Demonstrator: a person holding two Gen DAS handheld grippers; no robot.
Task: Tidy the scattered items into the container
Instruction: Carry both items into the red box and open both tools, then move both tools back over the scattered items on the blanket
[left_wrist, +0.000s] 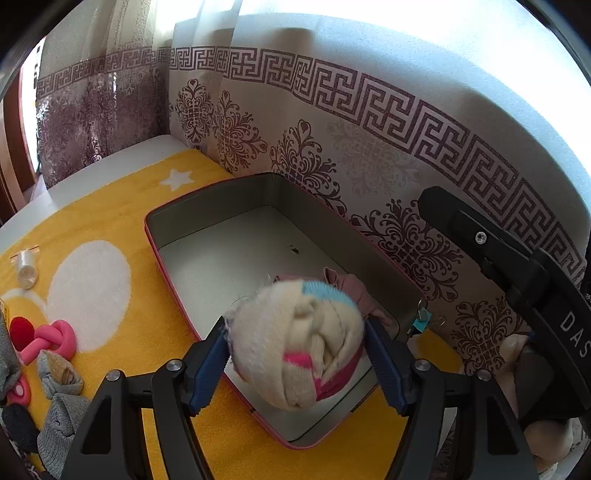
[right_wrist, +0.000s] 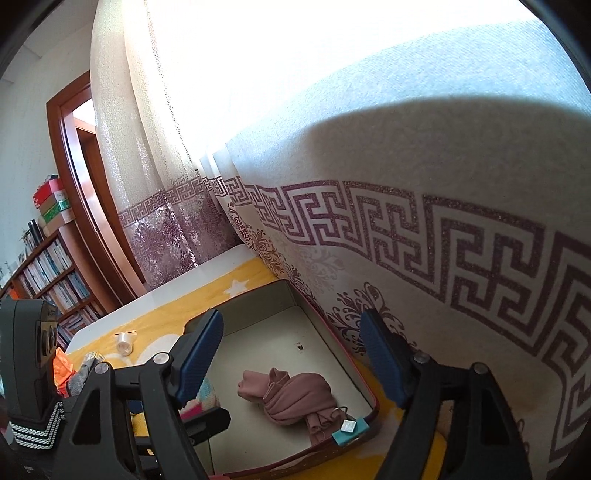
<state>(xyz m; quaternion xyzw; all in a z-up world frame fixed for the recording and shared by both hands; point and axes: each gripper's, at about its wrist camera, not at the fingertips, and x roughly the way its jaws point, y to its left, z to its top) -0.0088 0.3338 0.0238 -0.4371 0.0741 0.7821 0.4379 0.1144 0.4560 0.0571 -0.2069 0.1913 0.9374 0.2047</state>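
Left tongs (left_wrist: 295, 354) pinch a rolled sock (left_wrist: 295, 343) over the tin (left_wrist: 159, 236); right tongs (right_wrist: 291, 358) spread, empty. 1 pink cloth (right_wrist: 291, 395) is already inside, below the right tongs; grey socks (left_wrist: 59, 373) and a pink knot toy (left_wrist: 51, 339) remain left of the left tongs.

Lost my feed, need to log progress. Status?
Left gripper shut on rolled sock, over the tin. Right gripper open, empty. Pink cloth already inside. Drop path clear.

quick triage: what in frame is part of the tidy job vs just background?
Job:
- tin container
- rolled sock, held in left gripper over the tin
- pink cloth, in the tin
- grey socks, pink knot toy, white spool, on the yellow mat
- right gripper, open

Background:
- patterned curtain
- bookshelf
- door frame
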